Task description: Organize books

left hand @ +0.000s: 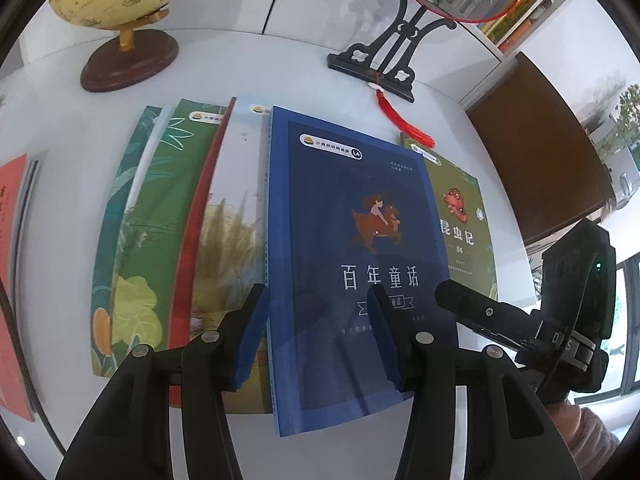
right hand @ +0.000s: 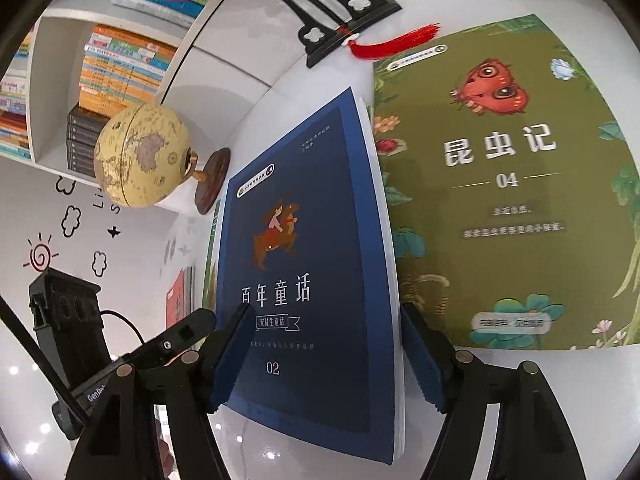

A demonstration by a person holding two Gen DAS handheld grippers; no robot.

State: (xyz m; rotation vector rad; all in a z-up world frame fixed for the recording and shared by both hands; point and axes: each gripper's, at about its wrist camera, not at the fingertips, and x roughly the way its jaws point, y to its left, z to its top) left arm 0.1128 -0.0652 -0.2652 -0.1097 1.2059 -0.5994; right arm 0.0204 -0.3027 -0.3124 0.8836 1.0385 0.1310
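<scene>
A dark blue book point(left hand: 352, 220) lies face up on a white table point(left hand: 60, 120), overlapping a fan of flat books: a pale one point(left hand: 232, 220), a red-edged one point(left hand: 192, 260) and a green leafy one point(left hand: 144, 240). My left gripper point(left hand: 318, 320) is open above the blue book's spine side, pads off the cover. In the right wrist view my right gripper point(right hand: 326, 360) is open, its jaws straddling the width of the blue book point(right hand: 312, 240) near its lower end. An olive-green insect book point(right hand: 512, 180) lies flat just right of it.
A yellow globe point(left hand: 120, 0) on a wooden base stands at the back left. A black stand point(left hand: 380, 64) holding a round red-flower fan, with a red tassel point(left hand: 404, 120), stands behind the books. A red book point(left hand: 12, 260) lies at the far left. Shelves of books point(right hand: 120, 72) line the wall.
</scene>
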